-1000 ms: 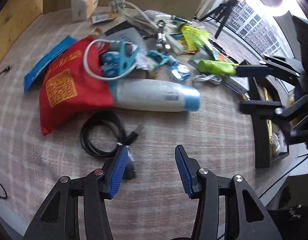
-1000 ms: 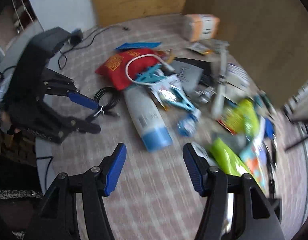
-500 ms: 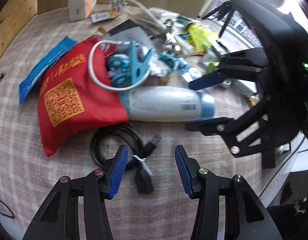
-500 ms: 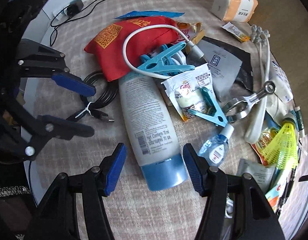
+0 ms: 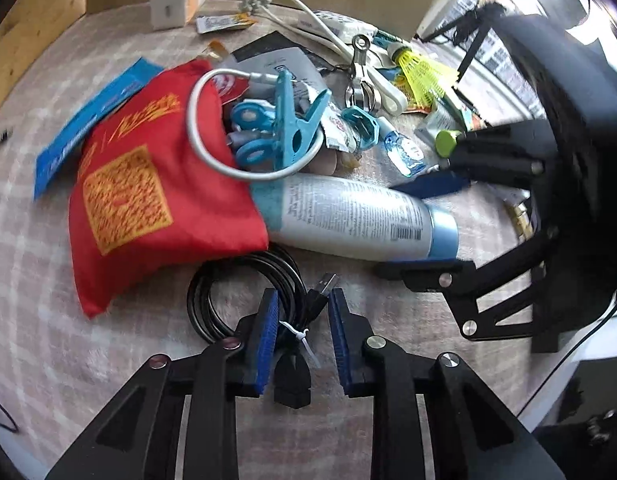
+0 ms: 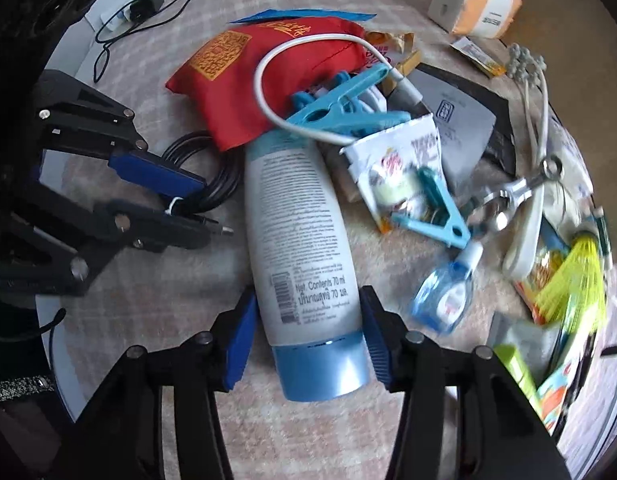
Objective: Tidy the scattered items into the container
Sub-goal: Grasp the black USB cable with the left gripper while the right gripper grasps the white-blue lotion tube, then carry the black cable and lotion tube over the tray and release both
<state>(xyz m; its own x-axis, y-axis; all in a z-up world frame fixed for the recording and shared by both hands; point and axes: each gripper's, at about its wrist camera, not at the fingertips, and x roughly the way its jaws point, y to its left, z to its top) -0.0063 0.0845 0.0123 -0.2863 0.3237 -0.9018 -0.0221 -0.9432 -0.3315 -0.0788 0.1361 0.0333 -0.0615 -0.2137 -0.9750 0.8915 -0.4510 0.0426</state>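
My left tongs (image 5: 301,322) have just been closing and now stand narrowed around the bundled end of the black cable (image 5: 244,292) – its white tie and plug sit between the blue pads, though a sliver of gap shows on the right pad, so I cannot tell whether they press yet. My right tongs (image 6: 308,322) have also just been closing; they straddle the white lotion tube (image 6: 296,236) near its blue cap, both pads against its sides. The tube lies flat on the checked tabletop (image 6: 316,440), its far end tucked under a red pouch (image 6: 264,80) and a looped white cord (image 6: 308,80). Beyond – blue clothes pegs (image 6: 340,116), a small clear bottle (image 6: 444,292), a yellow shuttlecock (image 6: 576,280), and at the far edge a tissue pack (image 6: 474,0).
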